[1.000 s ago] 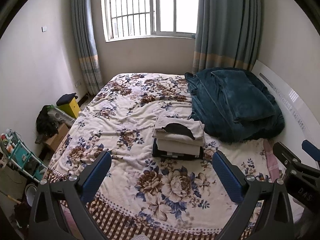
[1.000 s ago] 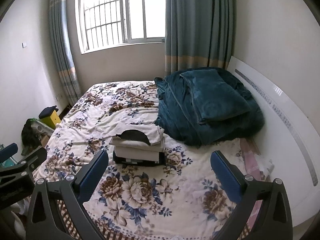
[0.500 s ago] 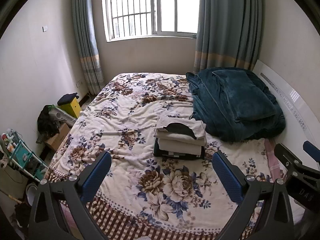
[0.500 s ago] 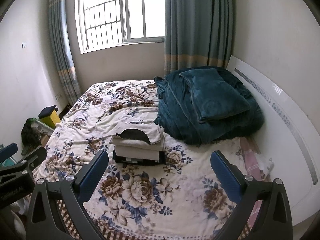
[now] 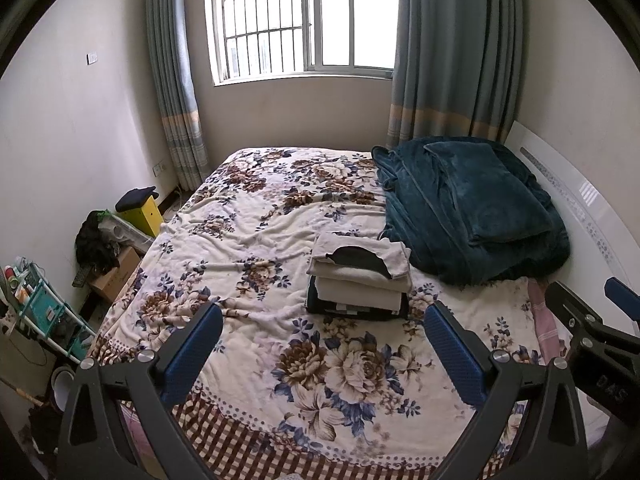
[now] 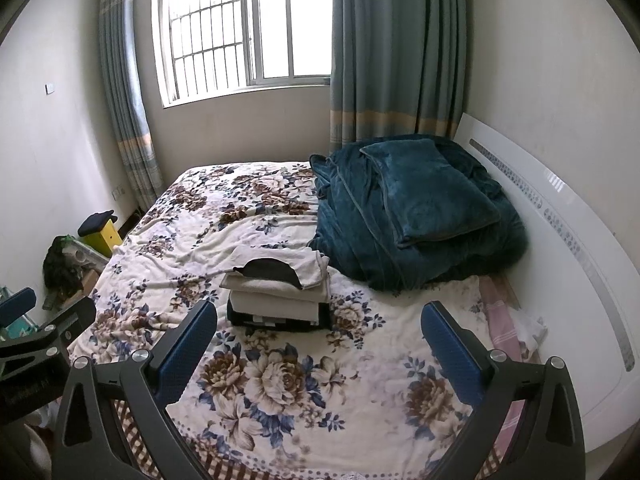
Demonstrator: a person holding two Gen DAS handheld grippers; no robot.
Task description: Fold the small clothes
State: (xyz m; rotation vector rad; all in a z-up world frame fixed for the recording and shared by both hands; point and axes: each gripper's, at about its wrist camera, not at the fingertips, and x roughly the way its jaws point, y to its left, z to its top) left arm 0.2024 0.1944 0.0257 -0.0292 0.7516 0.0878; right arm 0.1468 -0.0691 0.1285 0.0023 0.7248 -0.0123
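Observation:
A stack of folded small clothes (image 5: 360, 276), cream pieces over a dark one, sits on the floral bed cover (image 5: 280, 216) near the middle of the bed. It also shows in the right wrist view (image 6: 280, 288). My left gripper (image 5: 324, 354) is open and empty, held above the foot of the bed, well short of the stack. My right gripper (image 6: 320, 350) is open and empty beside it, also above the foot end. Each gripper shows at the edge of the other's view.
A heap of teal blankets (image 5: 468, 208) lies at the back right by the white headboard (image 6: 560, 248). A pink cloth (image 6: 504, 332) lies along the right edge. Boxes, a yellow stool (image 5: 140, 212) and a teal rack (image 5: 44, 312) crowd the floor on the left.
Both views have shifted only slightly; the grippers stay open and the stack has not moved.

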